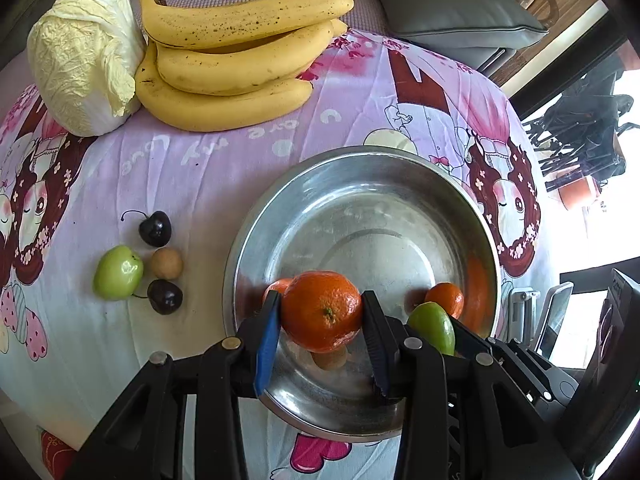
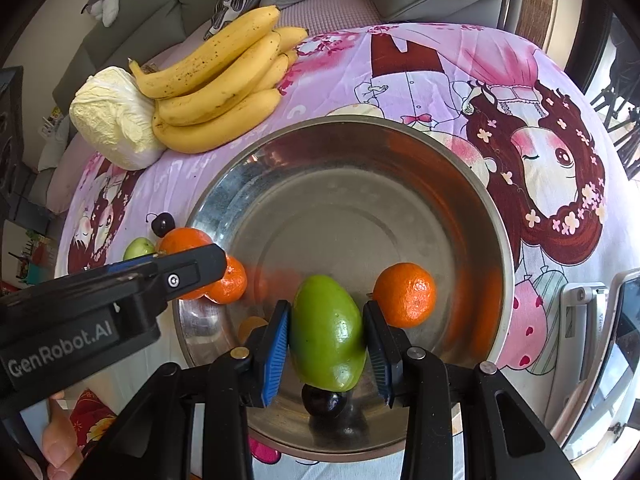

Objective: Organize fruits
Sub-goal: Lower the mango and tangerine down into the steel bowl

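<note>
Green fruit (image 2: 328, 332) hides dark cherry (image 2: 323, 400) (mostly).

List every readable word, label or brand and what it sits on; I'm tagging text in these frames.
"GenRobot.AI": white print on the black body of the left claw, seen in the right wrist view.
Pale lettering on the cartoon tablecloth: upside down and distorted, not reliably readable.
Nothing else legible.

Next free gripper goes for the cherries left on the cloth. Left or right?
Left. Probably: the cherries lie on its side of the bowl. Left gripper holds a tangerine, right gripper a green fruit.
</note>
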`<state>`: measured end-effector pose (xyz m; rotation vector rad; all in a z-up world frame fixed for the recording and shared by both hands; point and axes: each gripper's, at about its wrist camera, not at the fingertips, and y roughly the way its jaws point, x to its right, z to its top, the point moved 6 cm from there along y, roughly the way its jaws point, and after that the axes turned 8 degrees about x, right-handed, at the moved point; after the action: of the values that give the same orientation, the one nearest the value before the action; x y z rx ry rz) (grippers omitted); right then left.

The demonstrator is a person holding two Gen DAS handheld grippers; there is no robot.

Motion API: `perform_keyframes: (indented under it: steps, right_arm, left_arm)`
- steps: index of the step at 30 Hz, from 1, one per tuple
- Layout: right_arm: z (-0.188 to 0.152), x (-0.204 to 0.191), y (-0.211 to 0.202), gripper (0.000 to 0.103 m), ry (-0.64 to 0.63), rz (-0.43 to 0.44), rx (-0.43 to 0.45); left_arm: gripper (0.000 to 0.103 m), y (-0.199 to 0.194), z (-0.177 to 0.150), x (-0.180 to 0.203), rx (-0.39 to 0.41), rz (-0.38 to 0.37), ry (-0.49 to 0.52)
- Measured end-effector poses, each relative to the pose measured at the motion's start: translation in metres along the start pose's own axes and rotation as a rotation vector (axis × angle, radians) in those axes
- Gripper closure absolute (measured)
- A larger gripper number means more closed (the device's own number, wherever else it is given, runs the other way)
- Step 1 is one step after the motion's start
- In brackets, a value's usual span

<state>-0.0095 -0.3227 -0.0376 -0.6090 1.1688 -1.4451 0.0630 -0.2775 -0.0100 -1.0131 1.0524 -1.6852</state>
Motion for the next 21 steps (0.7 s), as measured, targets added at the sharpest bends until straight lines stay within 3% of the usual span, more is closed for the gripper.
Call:
perform_keyframes:
  steps: [21]
  right_arm:
    - [0.024, -0.005, 0.026, 0.063, -0.021, -0.022, -0.028]
  left_arm:
    - [0.062, 0.045, 0.015, -0.002, -0.054, -0.02, -0.007]
